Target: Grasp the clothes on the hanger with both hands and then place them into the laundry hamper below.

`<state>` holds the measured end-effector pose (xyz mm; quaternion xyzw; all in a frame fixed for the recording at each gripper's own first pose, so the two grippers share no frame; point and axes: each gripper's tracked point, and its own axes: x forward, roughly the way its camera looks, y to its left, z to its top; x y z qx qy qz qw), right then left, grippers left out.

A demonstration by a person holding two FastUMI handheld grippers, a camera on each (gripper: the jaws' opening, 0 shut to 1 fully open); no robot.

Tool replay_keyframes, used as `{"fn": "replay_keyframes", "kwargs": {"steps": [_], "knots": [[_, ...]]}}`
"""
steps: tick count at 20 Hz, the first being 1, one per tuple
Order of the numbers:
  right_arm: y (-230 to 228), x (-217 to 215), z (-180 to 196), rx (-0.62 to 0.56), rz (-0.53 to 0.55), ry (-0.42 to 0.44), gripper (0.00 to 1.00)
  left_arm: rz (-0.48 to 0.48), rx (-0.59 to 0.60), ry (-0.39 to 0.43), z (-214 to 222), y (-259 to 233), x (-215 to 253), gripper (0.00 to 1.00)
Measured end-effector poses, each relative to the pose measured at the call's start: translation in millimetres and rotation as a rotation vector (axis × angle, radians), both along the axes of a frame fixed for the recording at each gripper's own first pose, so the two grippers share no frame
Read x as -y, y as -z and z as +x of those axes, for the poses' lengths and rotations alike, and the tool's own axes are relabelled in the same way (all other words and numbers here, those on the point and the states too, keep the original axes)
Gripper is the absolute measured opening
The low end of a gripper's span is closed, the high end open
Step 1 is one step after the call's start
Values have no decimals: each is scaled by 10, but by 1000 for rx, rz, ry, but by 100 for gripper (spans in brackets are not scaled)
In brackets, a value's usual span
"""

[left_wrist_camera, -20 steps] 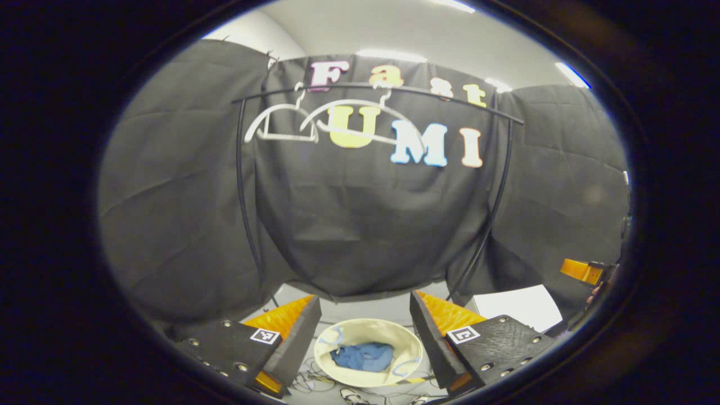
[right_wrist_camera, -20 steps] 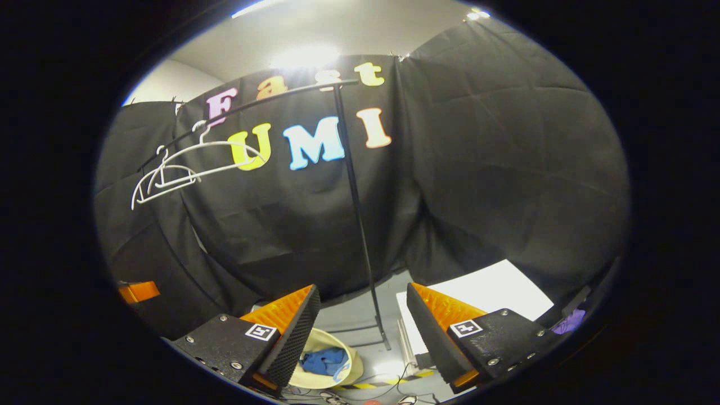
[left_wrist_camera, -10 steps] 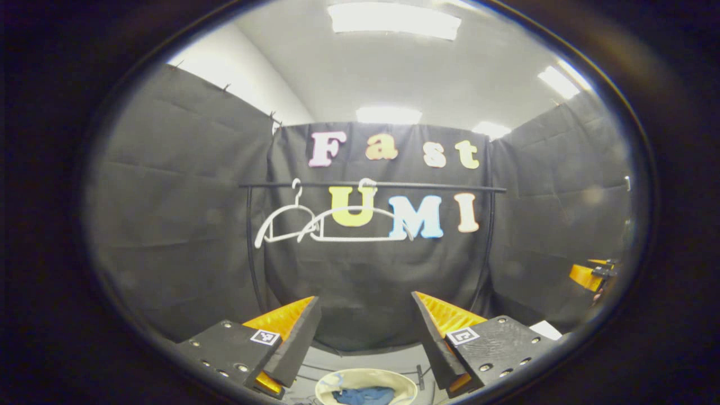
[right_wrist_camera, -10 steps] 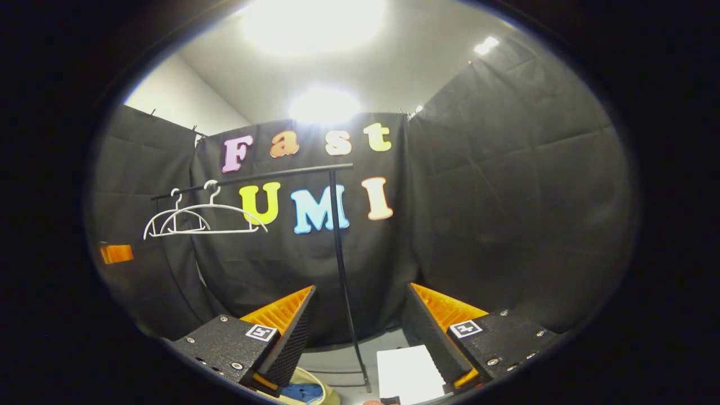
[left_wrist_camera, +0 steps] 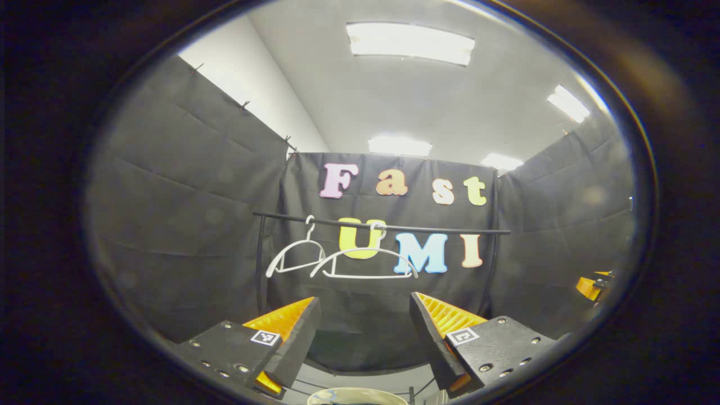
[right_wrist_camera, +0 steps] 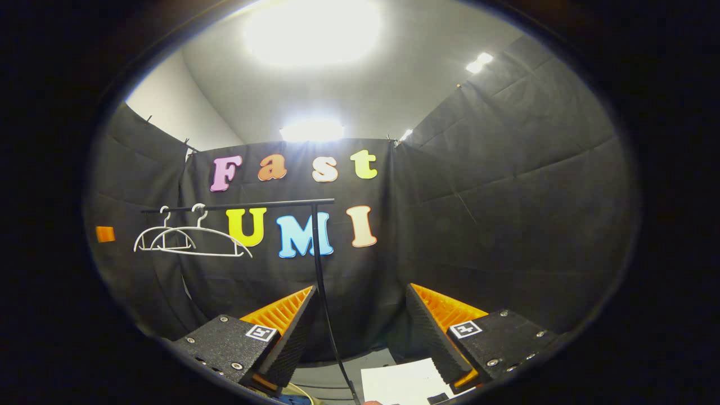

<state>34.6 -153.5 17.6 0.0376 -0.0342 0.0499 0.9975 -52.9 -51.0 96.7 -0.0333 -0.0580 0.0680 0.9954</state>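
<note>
Black garment rail [left_wrist_camera: 382, 228] spans centre frame, carrying two bare white hangers [left_wrist_camera: 364, 264]. Left gripper [left_wrist_camera: 364, 343] and right gripper [right_wrist_camera: 360, 337], lower frame, fingers spread, grasping nothing. Laundry hamper [left_wrist_camera: 357, 396] rim at bottom edge; blue clothes [right_wrist_camera: 292, 400] barely visible.

Black cloth walls [left_wrist_camera: 185, 185], white ceiling [left_wrist_camera: 427, 101], bright light panels [left_wrist_camera: 409, 43]

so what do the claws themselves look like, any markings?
Both alike. Left claw and right claw each have two wedge-shaped fingers with ribbed inner faces, bolted to black textured plates dotted with silver screws. Each plate carries a small square black-and-white tag.
</note>
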Motion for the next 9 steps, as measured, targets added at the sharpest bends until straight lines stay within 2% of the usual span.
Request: {"fn": "replay_keyframes", "kwargs": {"steps": [6, 7, 9], "knots": [[-198, -149, 97, 45, 15, 96, 95, 48, 8, -19, 252, 31, -583, 95], [-278, -225, 124, 62, 13, 105, 91, 59, 14, -15, 335, 13, -654, 95], [-442, -416, 213, 85, 5, 117, 95, 65, 18, 7, 532, 25, -730, 96]]}}
